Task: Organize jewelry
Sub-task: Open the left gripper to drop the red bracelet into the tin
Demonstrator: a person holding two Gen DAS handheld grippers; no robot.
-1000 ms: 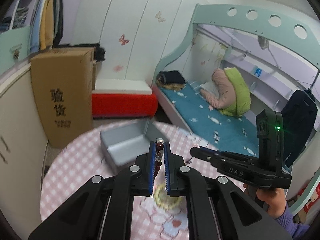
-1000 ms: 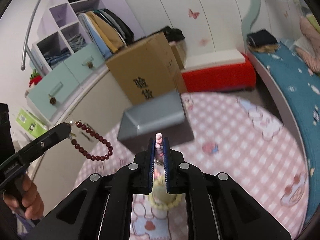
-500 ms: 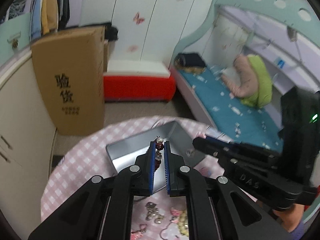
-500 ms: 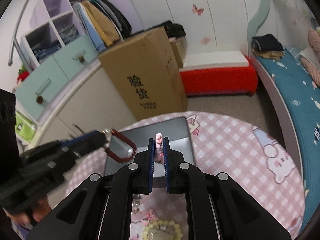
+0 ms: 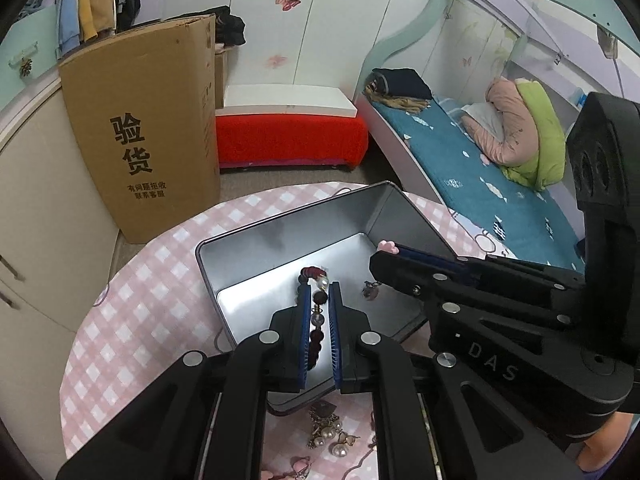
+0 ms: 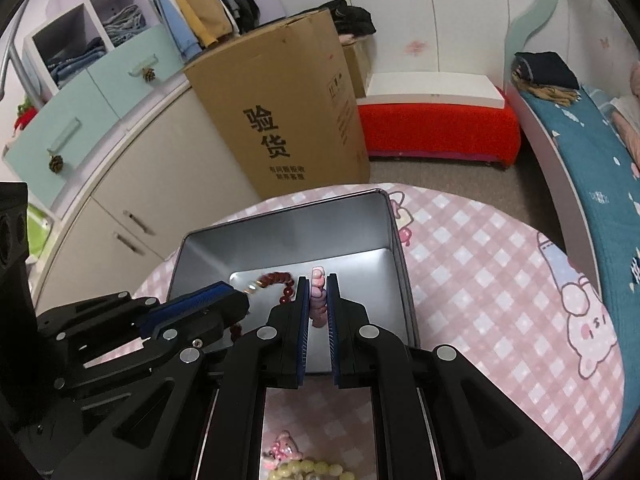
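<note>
Both tools have dropped over the silver tin (image 5: 288, 240): left tool (image 5: 319, 300) clenched on the red bead bracelet (image 5: 316, 322), right tool (image 6: 318, 292) on pink jewelry (image 6: 318, 300), both ready for release inside.

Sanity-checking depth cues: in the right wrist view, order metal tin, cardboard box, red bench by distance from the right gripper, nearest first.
From the right gripper, shut on a pink bead piece:
1. Metal tin, directly below and ahead of the fingers, on the pink checked table.
2. Cardboard box, standing on the floor beyond the table, ahead-left.
3. Red bench, behind the box against the wall, ahead-right.
</note>
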